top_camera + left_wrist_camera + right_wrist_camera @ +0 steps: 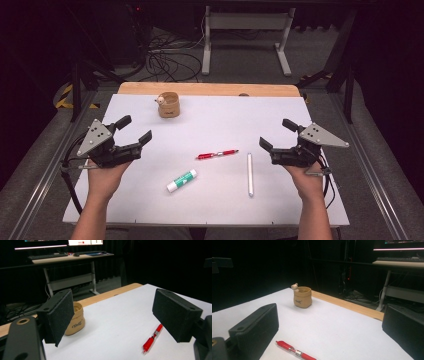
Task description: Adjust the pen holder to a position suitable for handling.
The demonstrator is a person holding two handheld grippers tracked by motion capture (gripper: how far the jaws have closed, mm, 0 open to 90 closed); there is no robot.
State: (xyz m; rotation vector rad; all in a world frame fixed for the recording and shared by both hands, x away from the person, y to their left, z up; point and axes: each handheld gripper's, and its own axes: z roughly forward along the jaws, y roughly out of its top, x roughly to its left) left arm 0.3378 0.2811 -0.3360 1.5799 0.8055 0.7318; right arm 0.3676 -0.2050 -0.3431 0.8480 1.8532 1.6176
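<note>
A tan sack-shaped pot with a small bear on its rim stands at the back of the white table top. A red pen, a white pen and a white-and-green glue stick lie in the middle. At the left, my left gripper is held open and empty. At the right, my right gripper is likewise open and empty. Between the jaws of the left gripper I see the pot and the red pen. Beyond the right gripper are the pot and the red pen.
A wooden strip borders the table's far edge. Behind it, on the floor, are tangled cables and a white desk frame. Metal rails run along both sides of the table.
</note>
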